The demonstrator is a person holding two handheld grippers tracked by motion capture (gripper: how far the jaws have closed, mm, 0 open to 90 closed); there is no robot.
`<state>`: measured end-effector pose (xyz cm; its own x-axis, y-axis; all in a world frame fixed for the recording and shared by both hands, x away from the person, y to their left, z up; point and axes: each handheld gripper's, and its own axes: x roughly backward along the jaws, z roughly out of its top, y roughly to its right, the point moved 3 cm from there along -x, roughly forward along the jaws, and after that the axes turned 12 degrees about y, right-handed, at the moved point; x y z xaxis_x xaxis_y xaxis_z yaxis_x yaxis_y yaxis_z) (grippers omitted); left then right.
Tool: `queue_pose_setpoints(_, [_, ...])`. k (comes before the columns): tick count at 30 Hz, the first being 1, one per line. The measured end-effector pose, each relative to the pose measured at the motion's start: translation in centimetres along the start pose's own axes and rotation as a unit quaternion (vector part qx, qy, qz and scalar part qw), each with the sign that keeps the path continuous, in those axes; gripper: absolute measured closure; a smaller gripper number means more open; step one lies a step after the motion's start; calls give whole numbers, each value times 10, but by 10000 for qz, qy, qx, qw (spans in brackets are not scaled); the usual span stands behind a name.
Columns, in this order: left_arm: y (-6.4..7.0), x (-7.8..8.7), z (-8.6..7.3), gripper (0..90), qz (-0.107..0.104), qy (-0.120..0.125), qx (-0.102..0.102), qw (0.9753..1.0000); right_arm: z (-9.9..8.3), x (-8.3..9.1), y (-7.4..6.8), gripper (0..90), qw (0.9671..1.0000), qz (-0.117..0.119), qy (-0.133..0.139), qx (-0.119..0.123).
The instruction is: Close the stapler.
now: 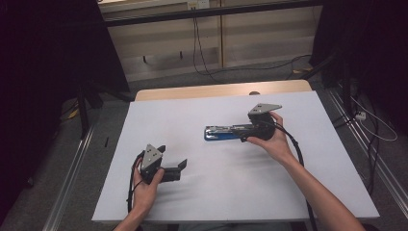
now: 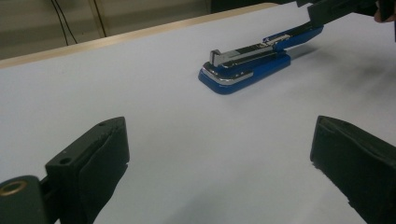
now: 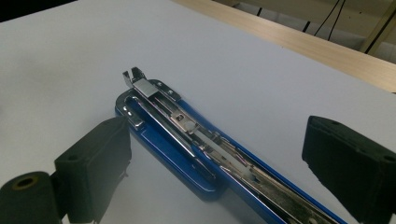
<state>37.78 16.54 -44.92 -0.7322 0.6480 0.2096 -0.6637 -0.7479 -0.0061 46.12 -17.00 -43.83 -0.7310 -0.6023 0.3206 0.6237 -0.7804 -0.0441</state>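
The blue stapler (image 1: 222, 133) lies flat on the white table (image 1: 202, 202), right of centre, with its long axis running left to right in the high view. Its top cover is swung back, exposing the chrome staple channel (image 3: 187, 133) along its length; the blue base (image 2: 243, 72) rests on the table surface.

The right claw (image 1: 250, 131) is positioned at the right end of the stapler, held by the right hand (image 1: 272, 139). In the right gripper view, its two black jaws stand wide apart, one on each side of the stapler body, neither pad touching it. State: released.

The left claw (image 1: 174, 168) is held by the left hand (image 1: 144, 185) near the front left area of the table, well apart from the stapler. In the left gripper view, its jaws are spread wide above bare table, with the stapler farther off between them. State: released.

A black cable (image 1: 298, 154) trails from the right claw along the forearm.
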Motion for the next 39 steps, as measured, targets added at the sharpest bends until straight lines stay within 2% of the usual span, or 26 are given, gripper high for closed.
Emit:
queue_pose_setpoints(5, [-1, -11, 4, 62, -93, 51, 16, 9999, -1, 7, 0, 71, 9999, -95, 80, -64])
queue_pose_setpoints(7, [-1, -15, 5, 64, -92, 73, 32, 9999, -2, 10, 0, 77, 9998, -188, 40, -106])
queue_pose_setpoints(8, [-1, -17, 6, 64, -118, 101, -22, 9999, -4, 12, 1, 96, 9996, -228, -28, -174])
queue_pose_setpoints(9, [-1, -18, 7, 64, -35, 114, -50, 9999, -5, 14, 1, 108, 9994, -266, -129, -200])
queue_pose_setpoints(10, [-1, -20, 7, 64, 36, 162, -11, 9999, -6, 16, 1, 104, 9992, -312, -107, -244])
queue_pose_setpoints(12, [-1, -25, 9, 62, -84, 169, 44, 9998, -7, 20, 1, 107, 9988, -397, 6, -269])
queue_pose_setpoints(14, [-1, -30, 11, 59, -87, 178, 60, 9998, -8, 24, 1, 106, 9985, -452, 58, -298])
queue_pose_setpoints(16, [1, -34, 12, 55, -180, 224, 71, 9996, -9, 28, 1, 106, 9983, -502, 94, -287])
queue_pose_setpoints(19, [4, -41, 13, 54, -150, 70, -88, 9998, -11, 33, 1, 104, 9982, -520, 113, -292])
queue_pose_setpoints(21, [6, -45, 12, 55, -205, 68, -83, 9997, -12, 37, 2, 105, 9981, -504, 148, -327])
queue_pose_setpoints(23, [7, -50, 13, 55, -262, 61, -75, 9996, -13, 41, 3, 106, 9979, -576, 179, -222])
queue_pose_setpoints(26, [9, -54, 17, 53, -297, 118, -118, 9994, -16, 46, 4, 106, 9977, -577, 180, -312])
queue_pose_setpoints(28, [10, -58, 18, 51, -313, 181, -119, 9993, -19, 49, 5, 106, 9975, -623, 193, -280])
queue_pose_setpoints(31, [14, -63, 17, 44, -419, 130, -209, 9988, -22, 55, 6, 106, 9973, -658, 156, -277])
queue_pose_setpoints(34, [16, -65, 13, 39, -473, 18, -212, 9987, -23, 62, 8, 96, 9967, -718, 156, -356])
queue_pose_setpoints(39, [15, -68, 15, 39, -381, 108, -247, 9989, -27, 73, 13, 121, 9955, -800, 263, -436])
